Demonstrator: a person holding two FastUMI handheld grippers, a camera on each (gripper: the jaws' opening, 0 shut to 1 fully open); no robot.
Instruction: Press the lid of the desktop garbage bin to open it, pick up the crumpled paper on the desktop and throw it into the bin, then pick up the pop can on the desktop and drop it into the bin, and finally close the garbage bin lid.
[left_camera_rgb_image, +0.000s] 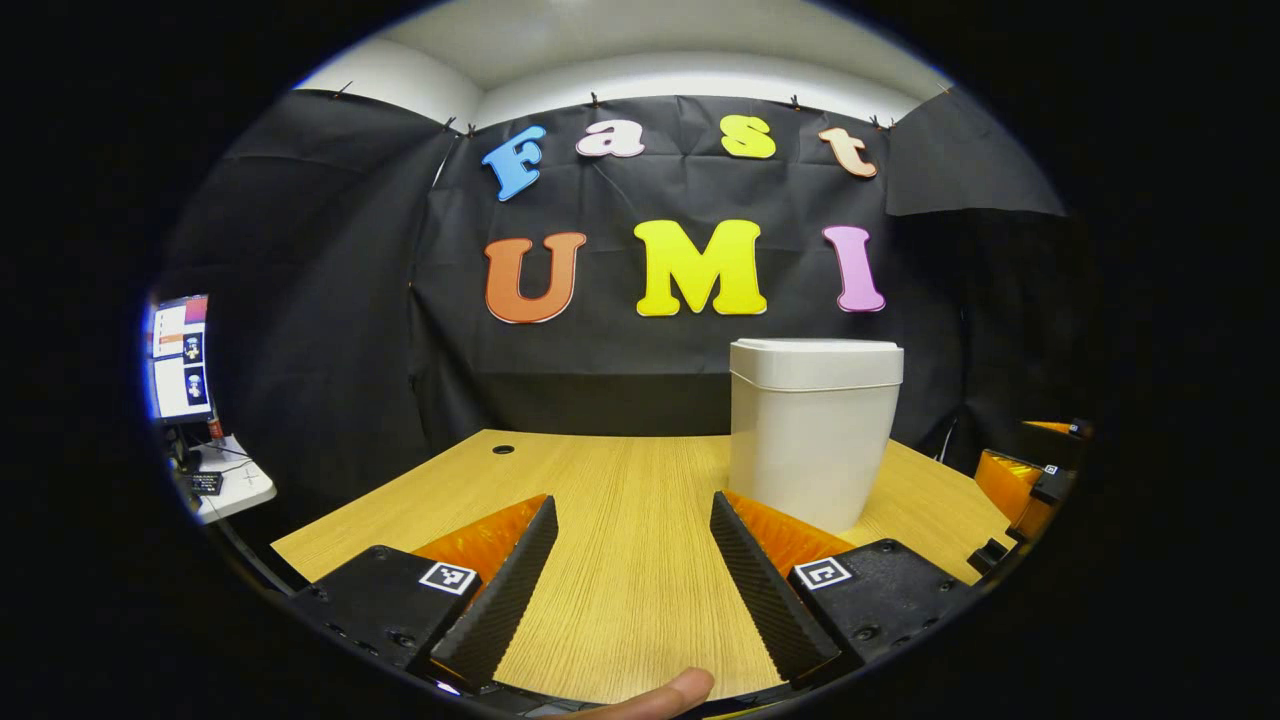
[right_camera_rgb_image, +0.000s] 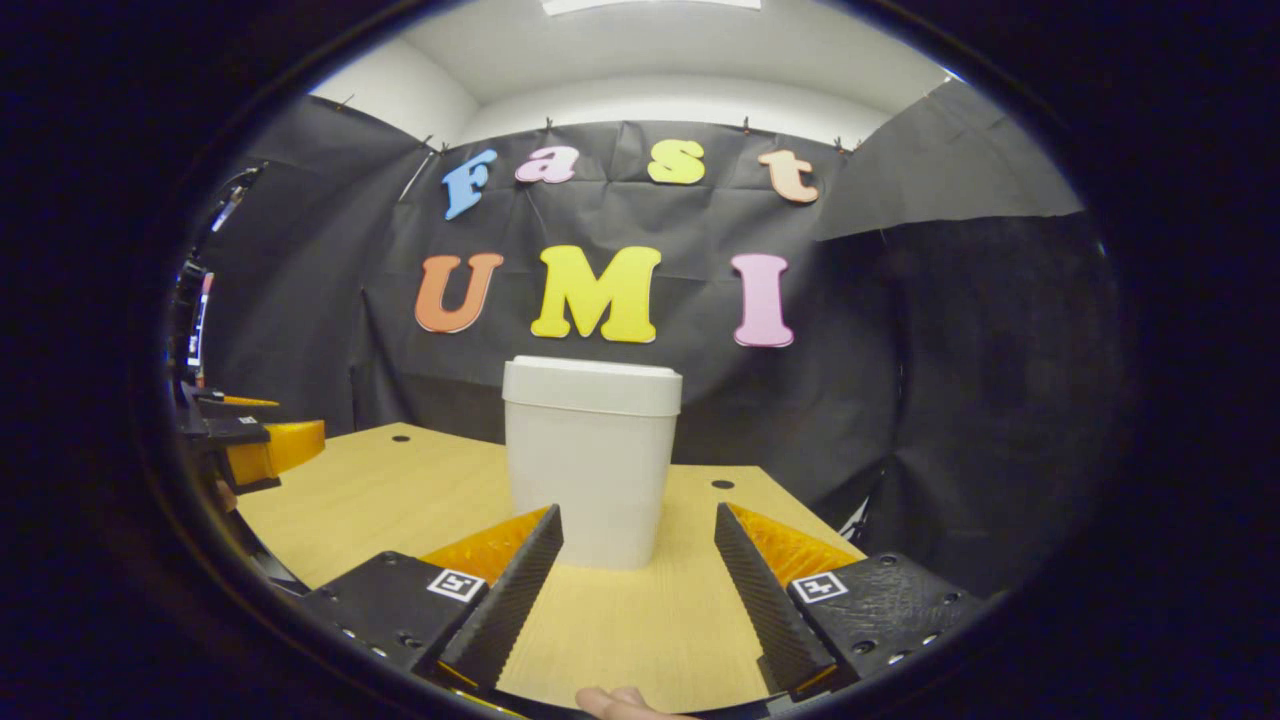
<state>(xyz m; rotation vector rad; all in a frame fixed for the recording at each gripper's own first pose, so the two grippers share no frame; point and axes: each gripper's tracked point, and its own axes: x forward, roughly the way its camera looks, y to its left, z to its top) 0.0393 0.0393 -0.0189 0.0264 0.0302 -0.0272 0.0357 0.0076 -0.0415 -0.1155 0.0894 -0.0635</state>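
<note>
Bin (right_camera_rgb_image: 592, 460) w/ lid down sits dead ahead of your right gripper (right_camera_rgb_image: 638, 570), both grippers spread, empty.

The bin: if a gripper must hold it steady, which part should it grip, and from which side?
Probably the bin body just below the lid, from the front. It stands upright on the desk, its walls taper downward, and the overhanging lid would stop the fingers slipping up. The open right gripper already faces it; whether its jaws span the bin is unclear.
</note>
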